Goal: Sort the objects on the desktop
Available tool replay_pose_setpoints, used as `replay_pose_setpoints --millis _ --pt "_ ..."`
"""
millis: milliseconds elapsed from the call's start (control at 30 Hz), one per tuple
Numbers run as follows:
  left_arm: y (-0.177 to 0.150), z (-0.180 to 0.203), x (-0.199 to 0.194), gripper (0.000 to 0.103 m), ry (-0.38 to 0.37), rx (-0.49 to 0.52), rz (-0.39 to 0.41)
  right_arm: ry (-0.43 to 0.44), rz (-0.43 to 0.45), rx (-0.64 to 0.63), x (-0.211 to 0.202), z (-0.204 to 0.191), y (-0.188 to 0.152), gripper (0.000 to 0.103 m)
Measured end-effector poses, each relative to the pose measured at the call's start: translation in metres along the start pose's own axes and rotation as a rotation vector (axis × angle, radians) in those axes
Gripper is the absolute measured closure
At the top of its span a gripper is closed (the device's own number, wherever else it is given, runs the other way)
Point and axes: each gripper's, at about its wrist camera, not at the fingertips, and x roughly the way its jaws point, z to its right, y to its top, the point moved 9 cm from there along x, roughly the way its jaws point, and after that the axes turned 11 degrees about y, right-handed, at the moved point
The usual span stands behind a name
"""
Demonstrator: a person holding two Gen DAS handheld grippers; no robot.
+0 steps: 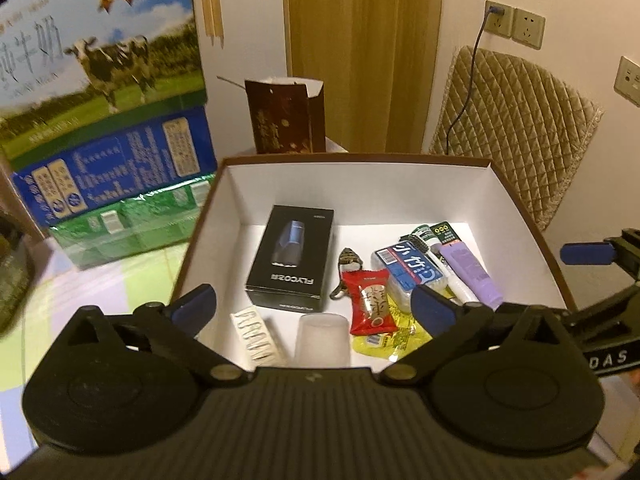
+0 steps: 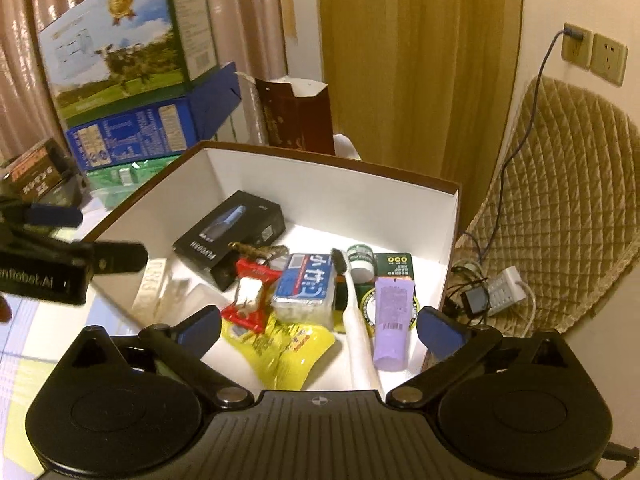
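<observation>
Both the left gripper [image 1: 314, 308] and right gripper [image 2: 318, 330] hang spread wide and hold nothing above the brown-rimmed white box [image 1: 400, 194]. Inside lie a yellow packet [image 2: 280, 350], a purple tube [image 2: 391, 322], a white toothbrush [image 2: 356, 312], a red candy wrapper [image 1: 370, 303] and a black carton [image 1: 294, 258] reading "FLYCO". Beyond stands a milk carton [image 1: 100, 40] picturing cows.

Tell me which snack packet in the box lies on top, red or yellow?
The red snack packet lies on top, overlapping the crumpled yellow packet, which pokes out from under it nearer the left gripper.

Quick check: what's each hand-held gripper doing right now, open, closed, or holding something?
Left hand-held gripper: open, holding nothing, above the box.
Right hand-held gripper: open, holding nothing, above the same box.
</observation>
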Motion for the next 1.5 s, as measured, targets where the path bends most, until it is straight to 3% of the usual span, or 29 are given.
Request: replay_pose_setpoints --millis 233,467,767,1500 --pt "-0.019 -0.012 -0.03 0.001 0.068 -0.011 0.031 -0.008 -0.021 0.008 -0.021 -0.018 -0.019 0.002" --pt "-0.05 -0.019 -0.056 0.001 0.059 -0.074 -0.028 0.007 -0.028 0.024 -0.044 -0.038 -0.035 0.002" --pt "-0.073 -0.026 -0.093 0.001 0.116 -0.108 -0.047 0.03 -0.032 0.034 -0.071 -0.061 -0.051 0.002" --pt "-0.121 -0.008 -0.132 0.001 0.091 -0.114 -0.141 0.028 -0.066 0.015 -0.107 -0.085 -0.09 0.002"
